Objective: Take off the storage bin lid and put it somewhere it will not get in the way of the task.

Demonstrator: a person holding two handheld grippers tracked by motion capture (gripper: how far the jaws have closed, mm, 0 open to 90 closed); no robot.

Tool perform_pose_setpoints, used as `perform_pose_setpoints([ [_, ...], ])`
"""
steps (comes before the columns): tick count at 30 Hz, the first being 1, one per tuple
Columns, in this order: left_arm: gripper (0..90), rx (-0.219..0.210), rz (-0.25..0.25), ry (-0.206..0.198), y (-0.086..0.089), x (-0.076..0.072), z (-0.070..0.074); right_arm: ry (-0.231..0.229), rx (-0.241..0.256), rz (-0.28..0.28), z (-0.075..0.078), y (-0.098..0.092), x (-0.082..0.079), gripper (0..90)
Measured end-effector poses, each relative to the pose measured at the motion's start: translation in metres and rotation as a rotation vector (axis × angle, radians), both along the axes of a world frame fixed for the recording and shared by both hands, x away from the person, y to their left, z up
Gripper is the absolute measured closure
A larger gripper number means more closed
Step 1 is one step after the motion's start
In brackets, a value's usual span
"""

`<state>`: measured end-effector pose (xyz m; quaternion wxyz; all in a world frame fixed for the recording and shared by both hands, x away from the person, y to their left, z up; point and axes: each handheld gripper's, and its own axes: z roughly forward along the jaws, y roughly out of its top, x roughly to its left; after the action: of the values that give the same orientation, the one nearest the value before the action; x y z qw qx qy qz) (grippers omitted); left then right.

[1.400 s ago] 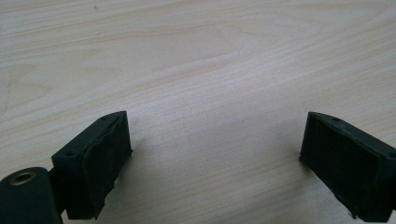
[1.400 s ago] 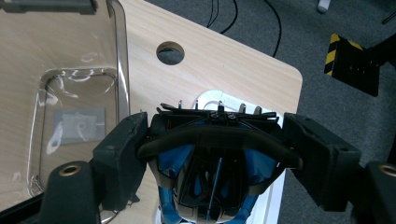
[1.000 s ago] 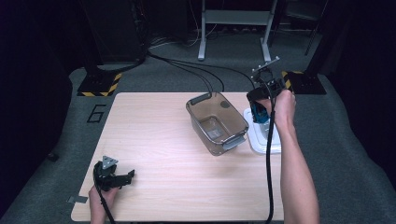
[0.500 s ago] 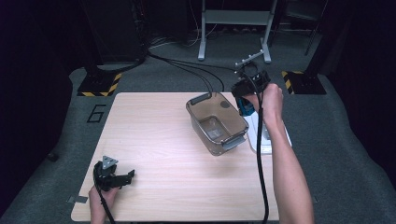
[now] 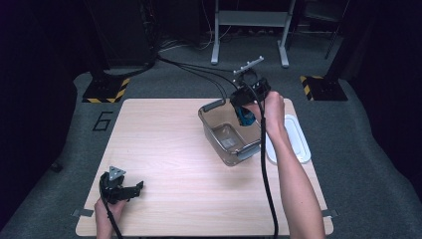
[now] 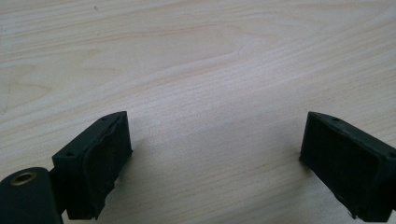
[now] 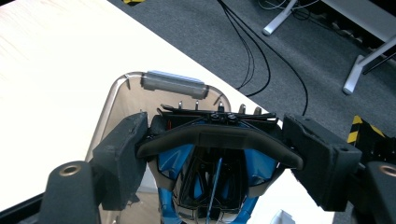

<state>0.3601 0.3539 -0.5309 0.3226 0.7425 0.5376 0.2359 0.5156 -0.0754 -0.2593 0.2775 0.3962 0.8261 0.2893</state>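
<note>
We hold the right gripper (image 5: 246, 102) above the clear plastic tub with grey clip handles (image 5: 217, 135), its jaws clamped on a blue and black headset-like thing with a padded black band (image 7: 217, 140); we cannot tell exactly what it is. In the right gripper view the band sits across the two pads, and the blue part hangs down over the tub's open mouth, near its far handle. The tub stands on the right half of the pale wooden surface (image 5: 164, 144), with its white lid (image 5: 297, 142) lying flat just beside it on the right. We judge that we are in the carrying step, bringing the thing over the tub to put it in. The next move calls for lowering it past the rim until it rests on the bottom, then parting the jaws. Our left gripper (image 5: 130, 189) rests near the front left corner of the surface, its jaws wide apart and holding nothing.
</note>
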Motion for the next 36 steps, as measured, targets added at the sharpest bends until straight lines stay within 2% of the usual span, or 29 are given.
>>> perform_pose_setpoints([
  [6,8.5,0.000,0.000,0.000,0.000,0.000,0.000,0.021,-0.011,0.015,-0.014,0.008,0.003,24.3],
  [10,8.5,0.000,0.000,0.000,0.000,0.000,0.000,0.056,-0.010,0.014,-0.024,0.012,0.006,24.2],
  [13,8.5,0.000,0.000,-0.001,0.000,0.000,0.000,0.085,-0.025,0.000,-0.031,0.016,0.008,24.2],
  [14,8.5,0.000,0.000,-0.001,0.000,0.000,0.000,0.080,-0.040,0.014,-0.034,0.017,0.011,24.2],
  [19,8.5,0.000,0.000,0.000,0.000,0.000,0.000,0.157,-0.060,-0.023,-0.045,0.021,0.015,24.2],
  [24,8.5,0.000,0.000,0.000,0.000,0.000,0.000,0.222,-0.088,-0.023,-0.056,0.023,0.021,24.2],
  [29,8.6,0.000,0.000,0.000,0.000,0.000,0.000,0.252,-0.097,-0.026,-0.063,0.022,0.025,24.2],
  [33,8.6,0.000,-0.001,0.000,0.000,0.000,0.000,0.310,-0.092,-0.034,-0.071,0.020,0.029,24.2],
  [36,8.6,0.000,-0.001,0.000,0.000,0.000,0.000,0.321,-0.098,-0.041,-0.076,0.020,0.028,24.2],
])
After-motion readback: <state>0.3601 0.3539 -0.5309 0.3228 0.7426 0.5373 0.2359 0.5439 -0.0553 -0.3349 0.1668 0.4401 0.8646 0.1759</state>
